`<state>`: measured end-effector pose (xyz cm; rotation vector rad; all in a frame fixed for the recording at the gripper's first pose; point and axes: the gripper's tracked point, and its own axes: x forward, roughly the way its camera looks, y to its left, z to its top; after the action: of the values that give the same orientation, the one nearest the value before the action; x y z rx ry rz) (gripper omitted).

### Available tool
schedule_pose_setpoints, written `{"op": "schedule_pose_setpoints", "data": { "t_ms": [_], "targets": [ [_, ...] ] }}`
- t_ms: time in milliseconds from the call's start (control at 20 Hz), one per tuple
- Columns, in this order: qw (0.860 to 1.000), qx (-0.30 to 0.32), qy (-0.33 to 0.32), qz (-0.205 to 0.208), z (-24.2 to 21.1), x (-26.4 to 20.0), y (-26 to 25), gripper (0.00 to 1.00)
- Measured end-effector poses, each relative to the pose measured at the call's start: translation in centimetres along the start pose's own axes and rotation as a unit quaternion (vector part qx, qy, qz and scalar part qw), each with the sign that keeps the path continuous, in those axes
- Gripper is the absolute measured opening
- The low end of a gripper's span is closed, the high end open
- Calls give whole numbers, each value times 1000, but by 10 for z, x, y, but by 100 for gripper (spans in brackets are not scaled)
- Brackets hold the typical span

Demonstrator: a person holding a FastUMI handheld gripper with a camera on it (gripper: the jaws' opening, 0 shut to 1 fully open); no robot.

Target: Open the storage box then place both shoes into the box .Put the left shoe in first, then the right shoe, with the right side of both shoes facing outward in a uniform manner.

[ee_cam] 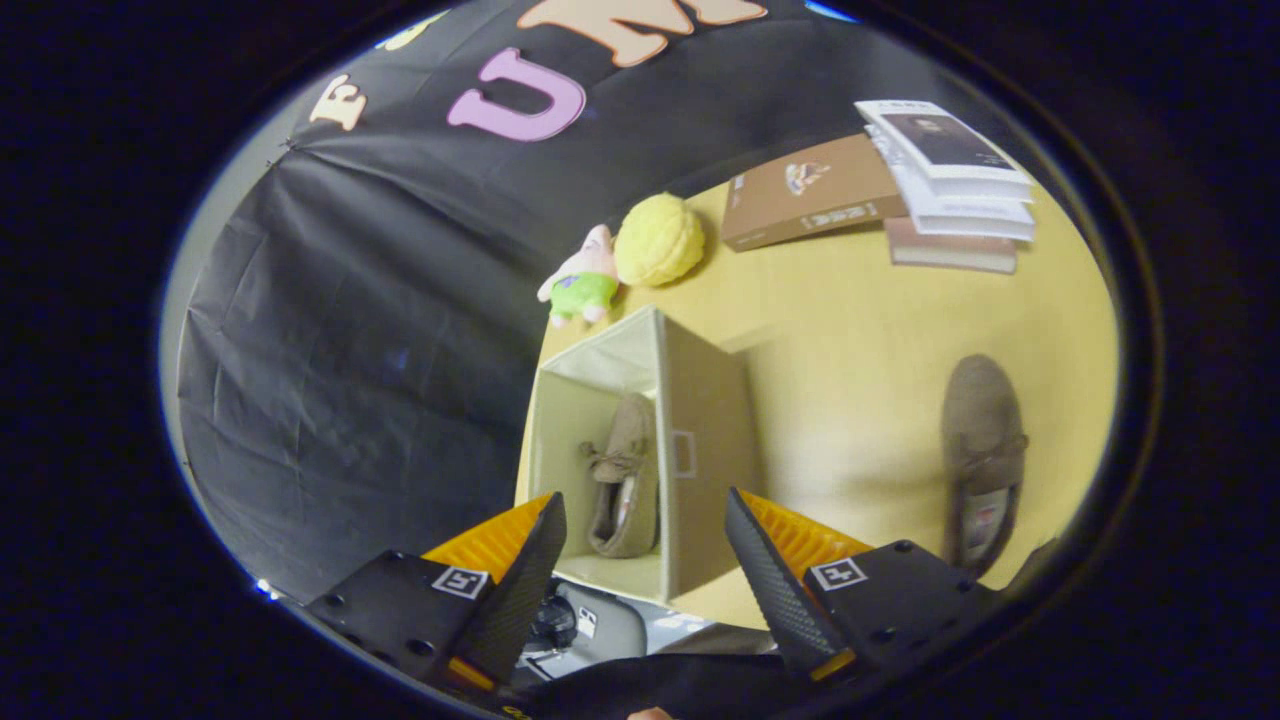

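Note:
A beige fabric storage box (700, 400) lies on the yellow table (850, 330) just ahead of my fingers, its open side facing the booth wall. One brown moccasin shoe (622, 475) lies inside the box, against the wall nearest the table's middle. The second brown shoe (982, 460) rests on the table beyond my right finger, apart from the box. My gripper (645, 545) is open with nothing between its fingers, hovering above the box's near corner.
A yellow knitted ball (658, 240) and a small pink plush toy (580, 280) sit beyond the box at the table's edge. A brown flat box (810, 190) and a stack of books (950, 180) lie at the far side.

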<state>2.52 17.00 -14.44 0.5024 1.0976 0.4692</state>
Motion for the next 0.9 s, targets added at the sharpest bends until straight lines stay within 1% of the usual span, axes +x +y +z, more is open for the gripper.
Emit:
{"op": "schedule_pose_setpoints", "data": {
  "t_ms": [250,350,450,600,750,900],
  "targets": [
    [996,-14,-8,-91,1,-43,-87,100],
    [990,-38,-6,-134,-4,-51,-125,100],
    [981,-67,9,-180,-16,-56,-165,100],
    [971,-91,38,-220,-35,-53,-210,100],
    [964,-95,59,-240,-47,-42,-240,99],
    [960,-98,84,-249,-57,-32,-260,77]
  ]
}}
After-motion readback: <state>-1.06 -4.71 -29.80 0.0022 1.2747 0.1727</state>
